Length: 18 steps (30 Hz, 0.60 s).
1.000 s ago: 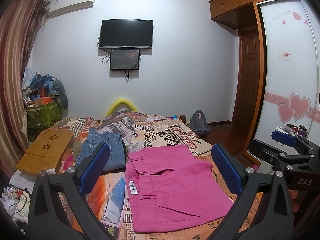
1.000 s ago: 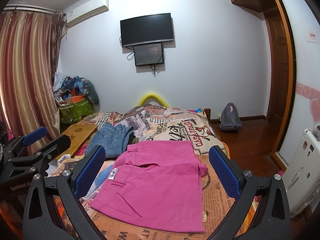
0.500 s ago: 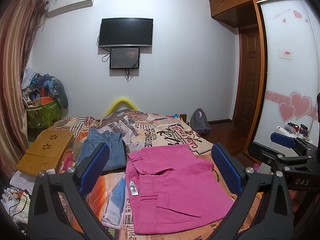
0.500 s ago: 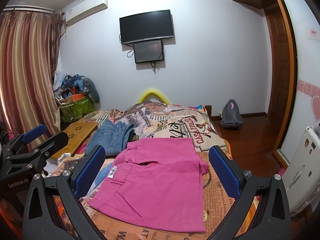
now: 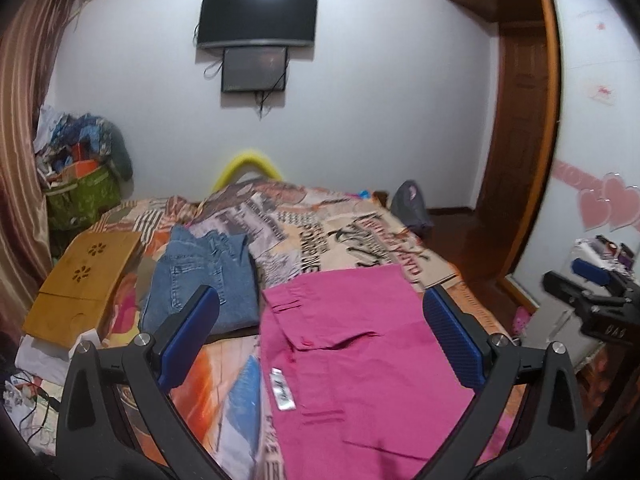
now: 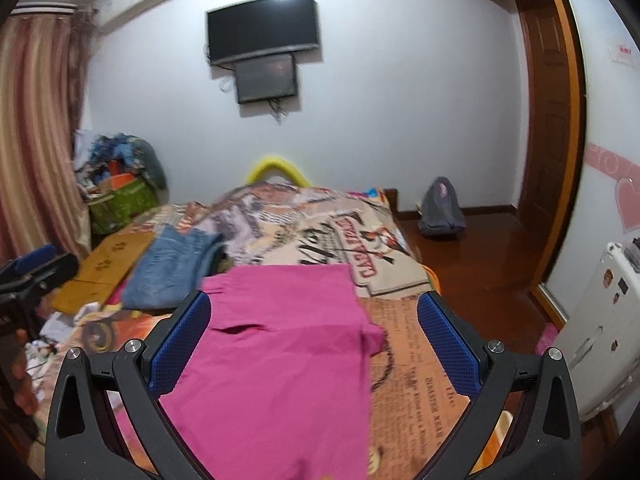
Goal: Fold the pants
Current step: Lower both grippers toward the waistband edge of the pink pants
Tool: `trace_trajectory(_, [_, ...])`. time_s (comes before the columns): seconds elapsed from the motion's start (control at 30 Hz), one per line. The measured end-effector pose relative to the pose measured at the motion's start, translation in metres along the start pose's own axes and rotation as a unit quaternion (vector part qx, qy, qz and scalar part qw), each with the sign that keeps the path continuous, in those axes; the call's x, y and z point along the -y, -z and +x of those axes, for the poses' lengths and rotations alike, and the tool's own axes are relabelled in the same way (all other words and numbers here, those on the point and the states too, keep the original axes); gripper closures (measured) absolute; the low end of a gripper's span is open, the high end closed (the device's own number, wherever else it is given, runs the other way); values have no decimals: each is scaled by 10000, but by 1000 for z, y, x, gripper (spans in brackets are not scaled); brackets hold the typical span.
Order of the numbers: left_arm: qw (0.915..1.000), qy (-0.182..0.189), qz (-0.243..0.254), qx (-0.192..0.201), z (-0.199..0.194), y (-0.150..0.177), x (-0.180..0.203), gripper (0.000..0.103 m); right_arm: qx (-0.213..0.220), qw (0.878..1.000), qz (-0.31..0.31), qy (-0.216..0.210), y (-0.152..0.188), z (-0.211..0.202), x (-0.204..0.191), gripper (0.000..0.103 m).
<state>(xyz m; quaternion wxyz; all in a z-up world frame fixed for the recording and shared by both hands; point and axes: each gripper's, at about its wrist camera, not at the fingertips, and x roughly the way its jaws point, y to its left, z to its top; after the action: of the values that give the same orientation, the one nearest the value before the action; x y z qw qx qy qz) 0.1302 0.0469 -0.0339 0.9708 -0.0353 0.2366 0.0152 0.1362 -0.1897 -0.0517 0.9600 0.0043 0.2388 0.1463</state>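
Observation:
Pink pants [image 5: 360, 360] lie folded flat on the printed bedspread [image 5: 320, 236], with a white label near their left edge. They also show in the right wrist view [image 6: 280, 356]. My left gripper [image 5: 320, 336] is open and empty, hovering above the pants' left part. My right gripper [image 6: 316, 340] is open and empty, above the pants' right part. The right gripper shows at the right edge of the left wrist view [image 5: 592, 292]. The left gripper shows at the left edge of the right wrist view [image 6: 32, 276].
Folded blue jeans [image 5: 204, 276] lie left of the pink pants. A wooden lap tray [image 5: 80, 284] sits at the bed's left edge. A green basket of clutter [image 5: 80, 192] stands by the curtain. A grey bag [image 6: 440, 208] is on the floor near the wooden door [image 5: 516, 120].
Both grippers have moved forward and lower toward the pink pants, which now look larger. The pants have not moved. Both grippers stay open.

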Motion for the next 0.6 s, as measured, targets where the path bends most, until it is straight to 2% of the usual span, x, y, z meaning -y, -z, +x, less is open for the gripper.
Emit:
trace_trajectory(0.17, [9987, -275, 22, -424, 65, -6, -24, 0, -244, 9995, 1, 188, -8, 42, 22, 0])
trace_trajectory(0.3, [9960, -511, 150, -720, 119, -7, -41, 0, -413, 9990, -25, 169, -14, 75, 35, 0])
trace_trajectory(0.5, [9905, -485, 70, -1281, 198, -1, -69, 0, -644, 9974, -158, 291, -21, 123, 51, 0])
trace_trajectory(0.53, [9896, -461, 48, -1358, 210, 1, -73, 1, -670, 9970, -230, 326, -22, 131, 53, 0])
trace_trajectory(0.6, [9867, -453, -6, -1559, 235, 7, -80, 11, -768, 9958, -373, 331, -21, 149, 53, 0])
